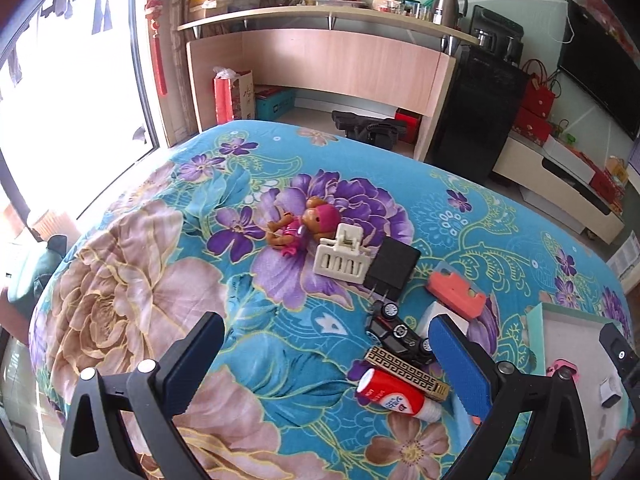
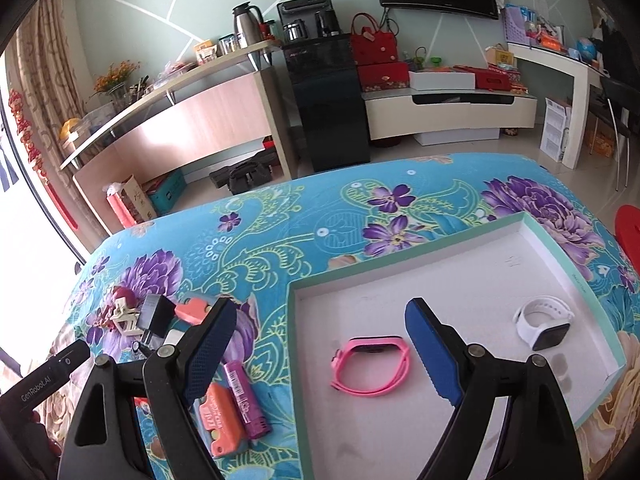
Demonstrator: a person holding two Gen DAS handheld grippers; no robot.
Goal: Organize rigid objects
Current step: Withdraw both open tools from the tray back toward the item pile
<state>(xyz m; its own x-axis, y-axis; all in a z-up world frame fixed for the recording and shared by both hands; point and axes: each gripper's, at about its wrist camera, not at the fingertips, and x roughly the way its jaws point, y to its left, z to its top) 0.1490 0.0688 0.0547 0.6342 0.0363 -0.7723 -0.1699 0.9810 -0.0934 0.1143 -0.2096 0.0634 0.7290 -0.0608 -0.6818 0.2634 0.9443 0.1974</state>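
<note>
Loose objects lie on the floral bedspread: a toy dog figure, a cream plastic clip, a black charger, a black toy car, a patterned box, a red glue bottle and a coral piece. My left gripper is open and empty above the bedspread, left of the car. My right gripper is open and empty over the white tray, which holds a pink watch and a white watch.
An orange case and a purple lighter lie left of the tray. The tray's edge shows at the right of the left wrist view. A desk, a black cabinet and a TV stand stand beyond the bed.
</note>
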